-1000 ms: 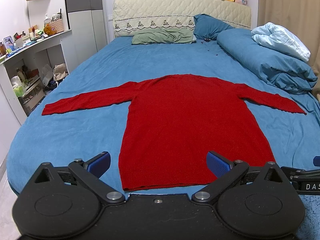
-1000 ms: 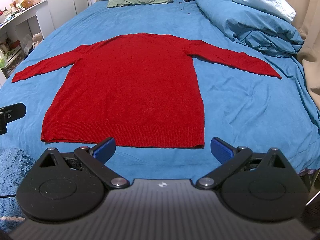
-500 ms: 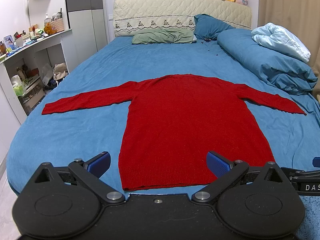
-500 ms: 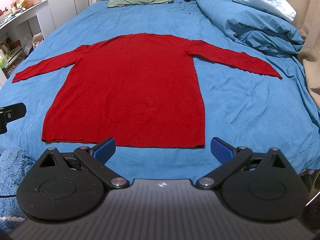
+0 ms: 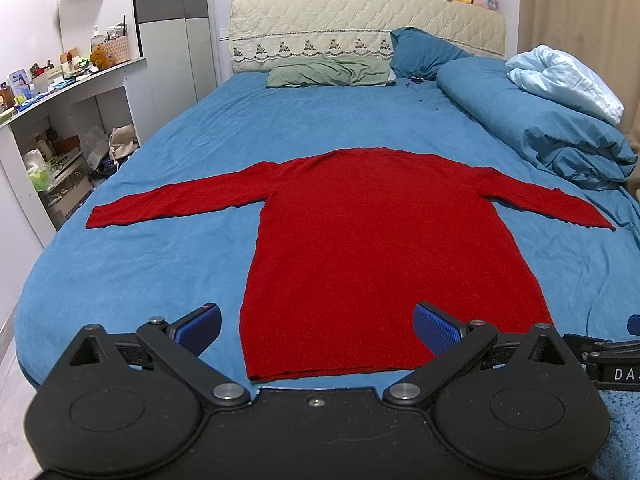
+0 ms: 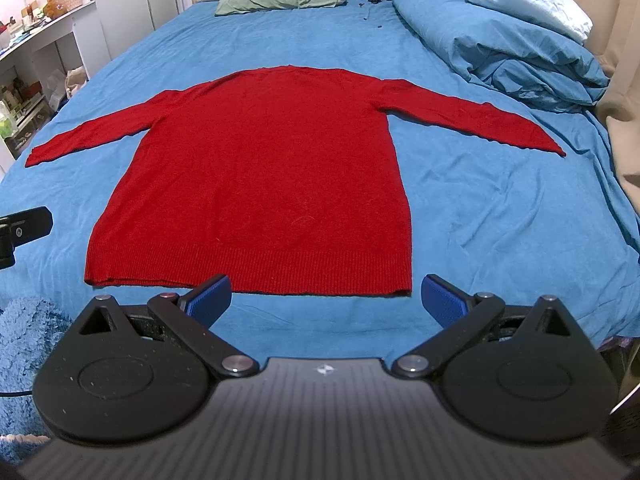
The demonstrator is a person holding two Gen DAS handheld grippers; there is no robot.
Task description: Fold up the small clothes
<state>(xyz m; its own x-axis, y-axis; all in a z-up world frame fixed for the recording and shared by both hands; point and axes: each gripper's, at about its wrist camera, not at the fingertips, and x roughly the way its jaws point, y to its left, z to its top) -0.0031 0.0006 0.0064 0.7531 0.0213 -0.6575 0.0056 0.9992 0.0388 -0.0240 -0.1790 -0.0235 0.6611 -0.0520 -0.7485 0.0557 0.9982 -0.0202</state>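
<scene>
Holding both tools back at the foot of the bed, you have nothing gripped yet: your left gripper (image 5: pixel 316 326) has its blue pads spread wide and empty, and your right gripper (image 6: pixel 326 298) is spread just as wide and equally empty. Just ahead of both sets of fingers lies the ribbed hem of the red sweater (image 5: pixel 380 248), spread flat and face-down or face-up, I cannot tell which, on the blue bedsheet (image 5: pixel 132 264); in the right view the sweater (image 6: pixel 256 168) fills the space straight ahead, sleeves reaching out to either side. Watch the hem first: if you pinch too deep you will likely catch the sheet along with the knit and drag both. Grabbing only the top layer would let the lower layer lag and bunch the fold. Farther ahead, the sleeve on the right-hand side ends near the rumpled blue duvet (image 6: pixel 504 48), so a sweeping fold could snag there. Beyond the collar, the green pillow (image 5: pixel 328 72) sits well apart and poses no risk. Both tools point forward and slightly down, level with each other, side by side.
</scene>
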